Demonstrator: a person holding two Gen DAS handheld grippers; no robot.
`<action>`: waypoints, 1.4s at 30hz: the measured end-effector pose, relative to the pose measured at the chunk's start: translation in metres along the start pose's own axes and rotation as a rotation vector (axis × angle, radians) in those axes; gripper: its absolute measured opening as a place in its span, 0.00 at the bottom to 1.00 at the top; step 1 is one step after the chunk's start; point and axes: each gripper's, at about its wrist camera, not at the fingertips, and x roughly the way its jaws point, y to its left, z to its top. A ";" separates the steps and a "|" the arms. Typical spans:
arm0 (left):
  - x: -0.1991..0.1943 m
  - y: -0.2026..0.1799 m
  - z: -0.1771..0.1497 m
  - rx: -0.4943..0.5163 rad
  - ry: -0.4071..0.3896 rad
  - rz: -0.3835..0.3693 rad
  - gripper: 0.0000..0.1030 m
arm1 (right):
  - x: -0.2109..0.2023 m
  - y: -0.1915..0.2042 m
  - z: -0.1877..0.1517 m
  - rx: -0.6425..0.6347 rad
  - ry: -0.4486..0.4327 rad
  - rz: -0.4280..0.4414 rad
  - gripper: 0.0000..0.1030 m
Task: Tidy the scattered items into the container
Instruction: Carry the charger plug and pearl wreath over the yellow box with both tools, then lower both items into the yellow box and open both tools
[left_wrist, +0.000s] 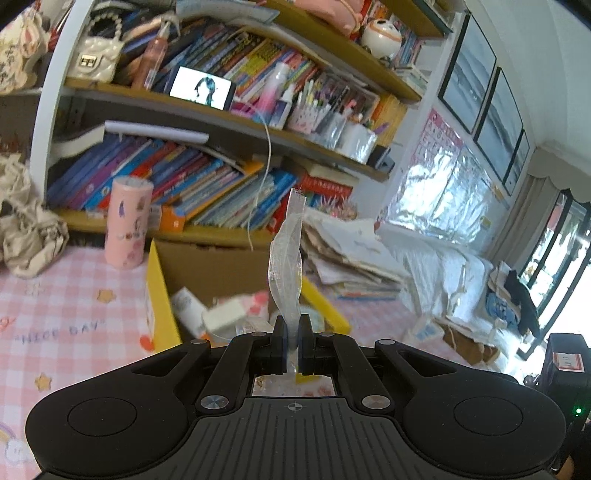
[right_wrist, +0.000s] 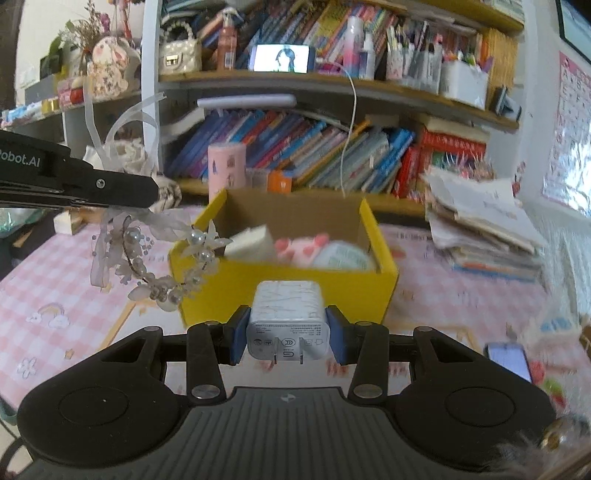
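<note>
The yellow cardboard box (right_wrist: 284, 284) stands on the pink checked table and holds a white block, a pink item and a round pale item. It also shows in the left wrist view (left_wrist: 162, 317). My left gripper (left_wrist: 292, 345) is shut on the sheer ribbon (left_wrist: 288, 266) of a pearl-and-flower hair garland. In the right wrist view the left gripper (right_wrist: 157, 192) holds the garland (right_wrist: 162, 258) hanging over the box's left corner. My right gripper (right_wrist: 286, 334) is shut on a white charger plug (right_wrist: 286, 317), just in front of the box.
A pink cylinder cup (right_wrist: 226, 168) stands behind the box. A pile of papers and books (right_wrist: 480, 229) lies to the right. A phone (right_wrist: 508, 360) lies on the table at the front right. A bookshelf (right_wrist: 332, 140) runs along the back.
</note>
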 end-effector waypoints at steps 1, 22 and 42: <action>0.004 -0.002 0.004 0.004 -0.009 0.005 0.03 | 0.003 -0.004 0.005 -0.005 -0.013 0.009 0.40; 0.103 0.009 0.040 -0.002 -0.044 0.293 0.03 | 0.121 -0.046 0.071 -0.141 -0.031 0.221 0.40; 0.158 0.047 0.037 0.000 0.037 0.439 0.10 | 0.205 -0.038 0.086 -0.171 0.133 0.295 0.40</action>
